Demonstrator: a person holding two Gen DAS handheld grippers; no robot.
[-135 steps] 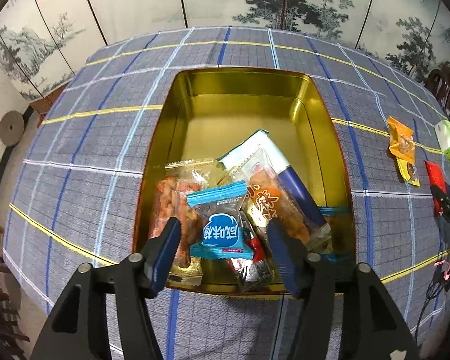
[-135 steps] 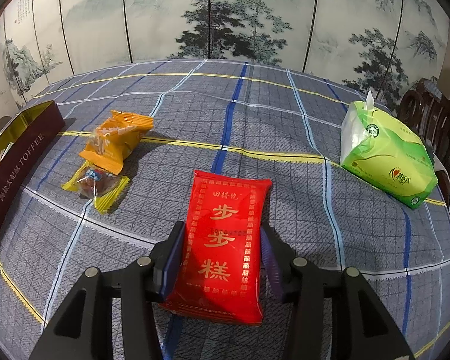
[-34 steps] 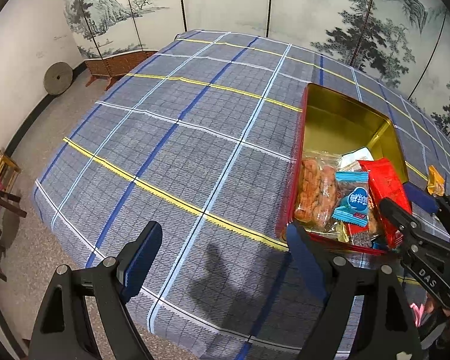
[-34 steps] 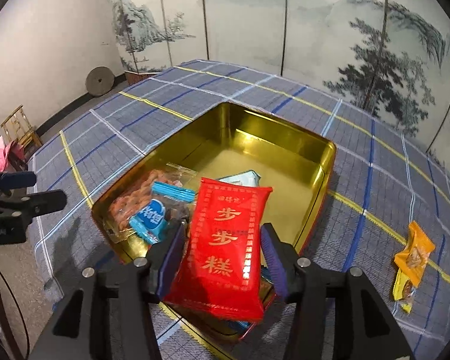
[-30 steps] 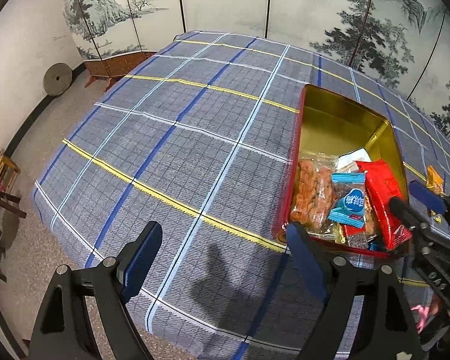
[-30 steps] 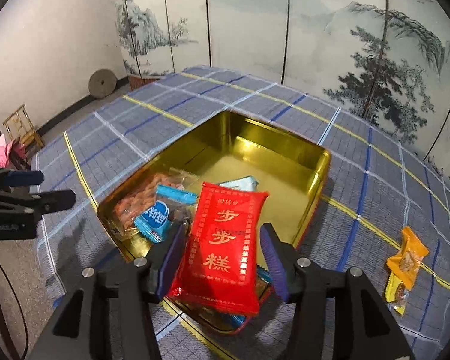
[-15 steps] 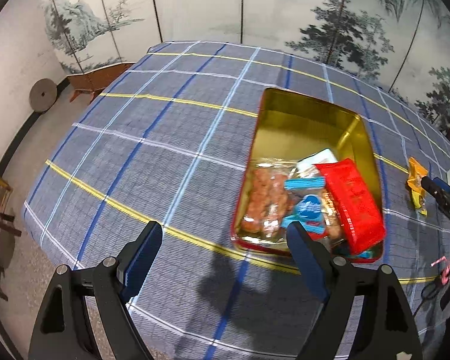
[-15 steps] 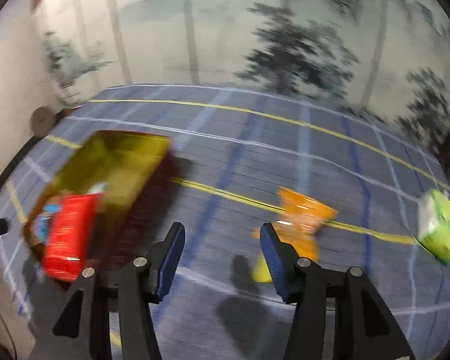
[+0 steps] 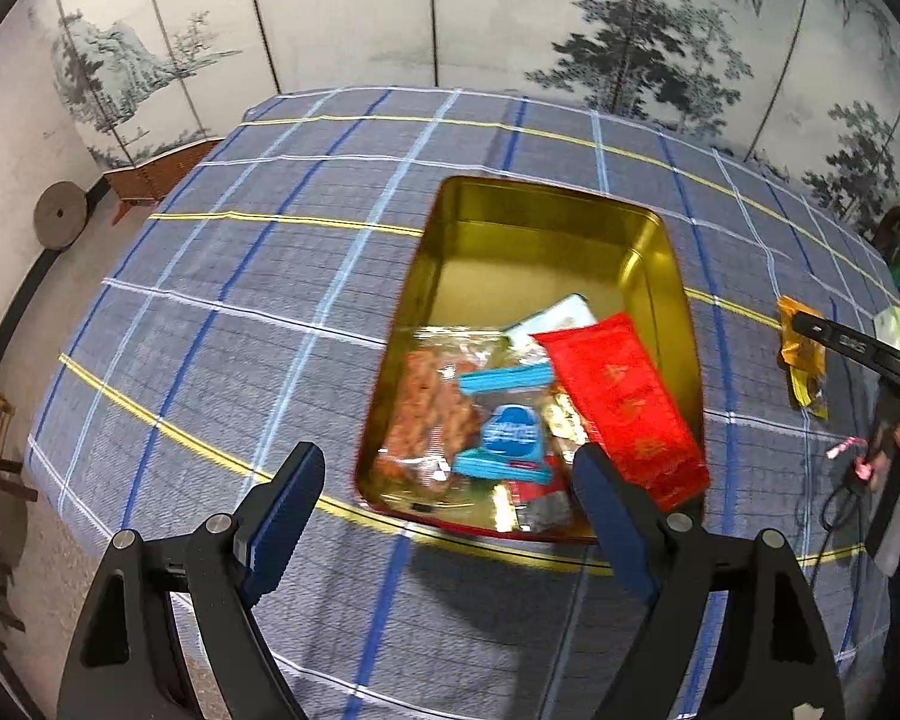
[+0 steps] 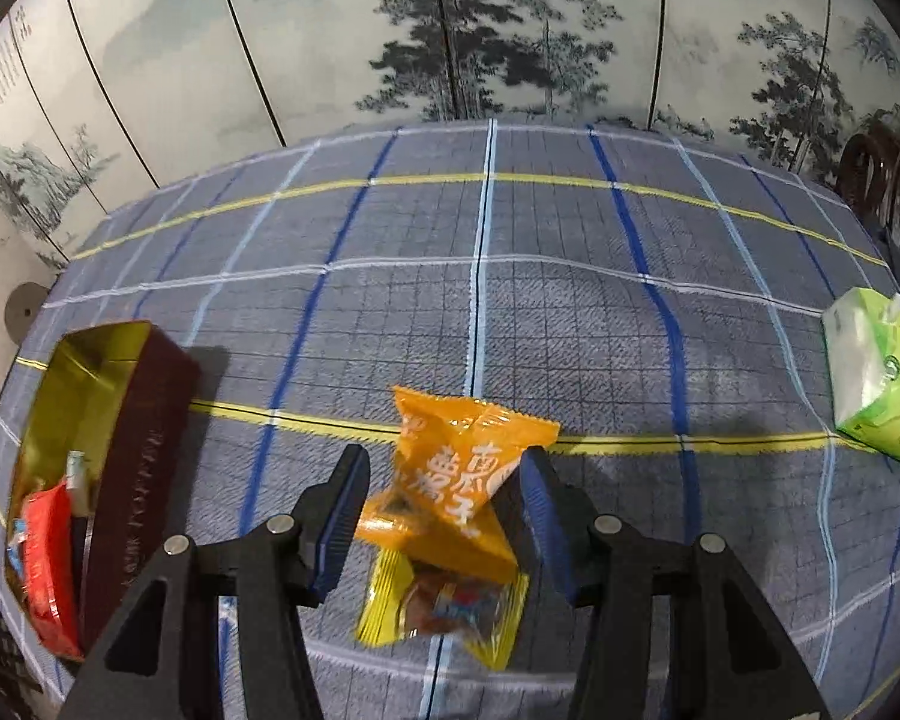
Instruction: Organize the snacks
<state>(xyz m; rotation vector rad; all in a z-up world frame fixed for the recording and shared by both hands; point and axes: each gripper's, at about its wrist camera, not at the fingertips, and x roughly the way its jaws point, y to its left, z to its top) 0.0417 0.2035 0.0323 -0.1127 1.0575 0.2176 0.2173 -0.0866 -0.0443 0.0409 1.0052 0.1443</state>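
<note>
- Most of the snacks look sorted already: the gold tin holds the red packet, a blue-and-white packet, a clear bag of orange-brown pieces and a pale wrapper poking out behind them.
- Two are left out on the bench as far as I can see: an orange packet lying partly over a yellow-edged clear one (they overlap, so separating them might be fiddly).
- Right tongs hang over that pair, fingers spread on either side of the orange packet and not pinching it yet.
- Left tongs are spread wide and empty, sitting just short of the tin's near edge.
- Green tissue pack sits well off to the side; I'd guess it's not a snack and stays put.
- So roughly two grabs to go, orange one probably next.
</note>
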